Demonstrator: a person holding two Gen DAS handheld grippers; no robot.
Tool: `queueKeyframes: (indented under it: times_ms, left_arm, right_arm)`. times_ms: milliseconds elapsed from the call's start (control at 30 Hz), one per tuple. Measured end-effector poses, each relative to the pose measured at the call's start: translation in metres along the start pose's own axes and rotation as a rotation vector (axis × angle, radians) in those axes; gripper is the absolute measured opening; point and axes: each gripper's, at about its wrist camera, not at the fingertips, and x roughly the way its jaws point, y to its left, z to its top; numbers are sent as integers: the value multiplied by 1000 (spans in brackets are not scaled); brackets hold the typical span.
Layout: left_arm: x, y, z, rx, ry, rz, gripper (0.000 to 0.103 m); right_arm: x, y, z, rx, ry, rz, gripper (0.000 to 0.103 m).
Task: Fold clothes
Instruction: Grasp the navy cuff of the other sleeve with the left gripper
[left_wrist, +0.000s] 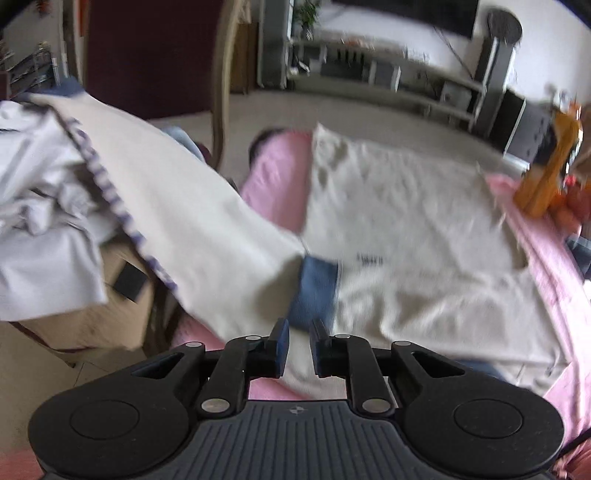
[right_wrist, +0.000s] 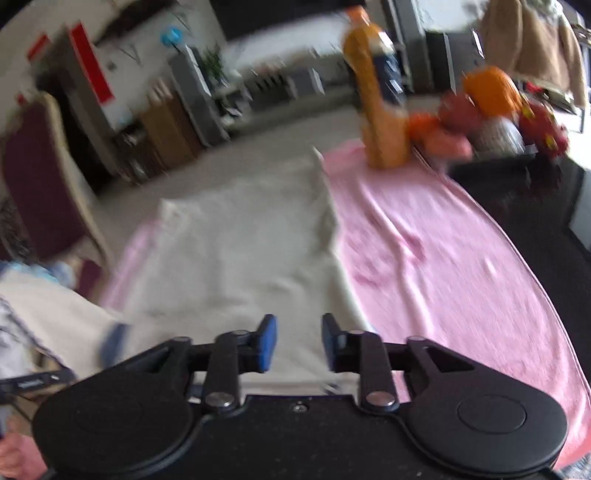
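Observation:
A cream shirt (left_wrist: 406, 221) lies spread flat on a pink blanket (left_wrist: 273, 173). One sleeve (left_wrist: 177, 206) stretches off to the left, and its blue cuff (left_wrist: 314, 291) lies just ahead of my left gripper (left_wrist: 300, 326). That gripper is open by a narrow gap with nothing between its fingers. In the right wrist view the same cream shirt (right_wrist: 236, 251) fills the middle and the blue cuff (right_wrist: 112, 341) shows at lower left. My right gripper (right_wrist: 298, 321) hovers open over the shirt's near edge and holds nothing. Both views are motion-blurred.
A heap of white clothes (left_wrist: 40, 221) sits on a cardboard box (left_wrist: 92, 317) at the left. An orange bottle (right_wrist: 380, 110) and fruit (right_wrist: 487, 88) stand at the blanket's far right. A maroon chair (right_wrist: 40, 177) is beyond the left edge. Bare pink blanket (right_wrist: 443, 258) lies right of the shirt.

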Motion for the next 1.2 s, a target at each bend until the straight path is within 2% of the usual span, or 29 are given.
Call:
queueKeyframes:
  times_ms: [67,133,233,300,400,500,533,567,633,733,800,867,1000,1133,1200]
  left_arm:
    - [-11,10,5,-30,-15,-12,22]
    - [-16,24,8,-62,1,-29,25]
    - [-18,46,10,-113,52,-59,24]
    - [-23,60,7,-136,56,-78,23]
    - [-39,89,8,-193,1,-98,23]
    - [-59,130,15,-317,-101,-104,23]
    - [-64,144,19,-364,-140,-91,23]
    - [-69,159,26,-411,-168,-82,22]
    - [-78,187,40,-505,-226,-67,22]
    - [-88,203,76,-522,-292,-71,22]
    - [-85,201,104,-496,-294,-70,22]
    - [-72,197,129,-495,-253,-36,23]
    - [-37,195,155,-530,-182,118,24]
    - [-23,210,156,-590,-177,73,28]
    - [-17,213,158,-606,-174,104,33]
  right_arm:
    - [0,16,4,-5,16,32,36]
    - [0,33,8,-11,31,65,48]
    - [0,57,13,-19,55,113,49]
    - [0,74,17,-24,71,145,49]
    - [0,98,23,-32,94,194,49]
    - [0,123,29,-40,118,242,50]
    - [-1,130,31,-35,116,262,54]
    - [-1,135,34,-11,91,285,58]
    - [1,145,41,31,53,297,59]
    - [7,159,48,76,28,311,59]
    - [9,165,51,103,16,322,59]
    - [12,171,53,109,9,329,59]
    - [16,176,51,112,7,339,59]
    - [18,176,52,98,-3,329,59]
    - [19,172,53,107,-5,323,59]
